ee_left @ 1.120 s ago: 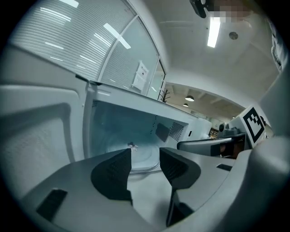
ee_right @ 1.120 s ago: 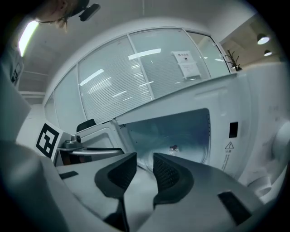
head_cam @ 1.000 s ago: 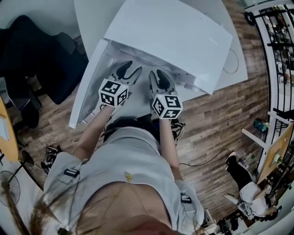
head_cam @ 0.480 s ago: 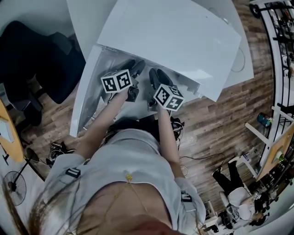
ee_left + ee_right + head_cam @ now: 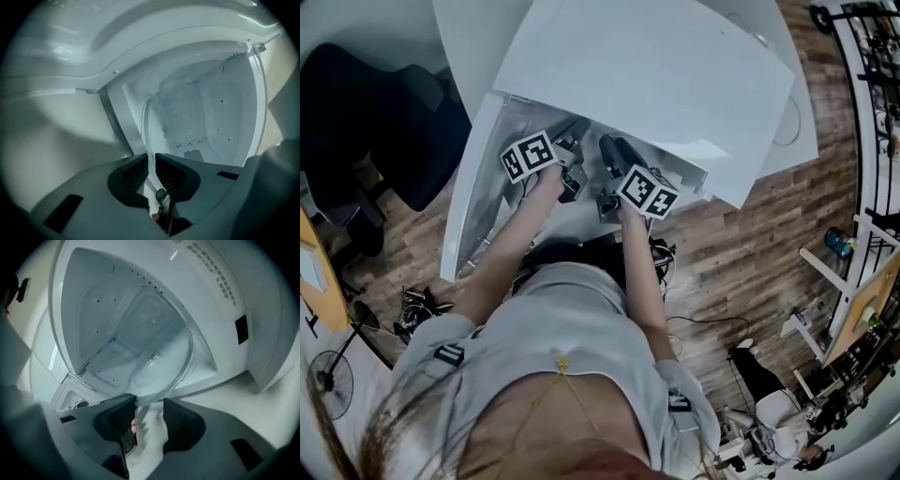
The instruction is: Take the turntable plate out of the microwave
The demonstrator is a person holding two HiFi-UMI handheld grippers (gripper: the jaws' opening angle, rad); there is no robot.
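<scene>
The white microwave (image 5: 647, 75) stands with its door (image 5: 469, 187) swung open to the left. The clear glass turntable plate (image 5: 159, 357) is inside the cavity, tilted, with its near rim towards me. My left gripper (image 5: 151, 157) (image 5: 567, 155) reaches into the opening; its jaws are closing and its pads pinch the rim of the plate (image 5: 149, 136), which shows edge-on. My right gripper (image 5: 150, 401) (image 5: 614, 159) is beside it. Its jaws are opening; the plate's rim lies between the tips and the right pad (image 5: 176, 420) stands clear of the glass.
The microwave sits on a white table (image 5: 478, 37). A black office chair (image 5: 366, 112) stands to the left on the wooden floor (image 5: 741, 234). Cables (image 5: 412, 309) lie on the floor near my feet. A metal rack (image 5: 872, 94) is at the right.
Both grippers have moved from just in front of the opening further into the cavity. The left gripper has rolled, its marker cube now showing a different face.
</scene>
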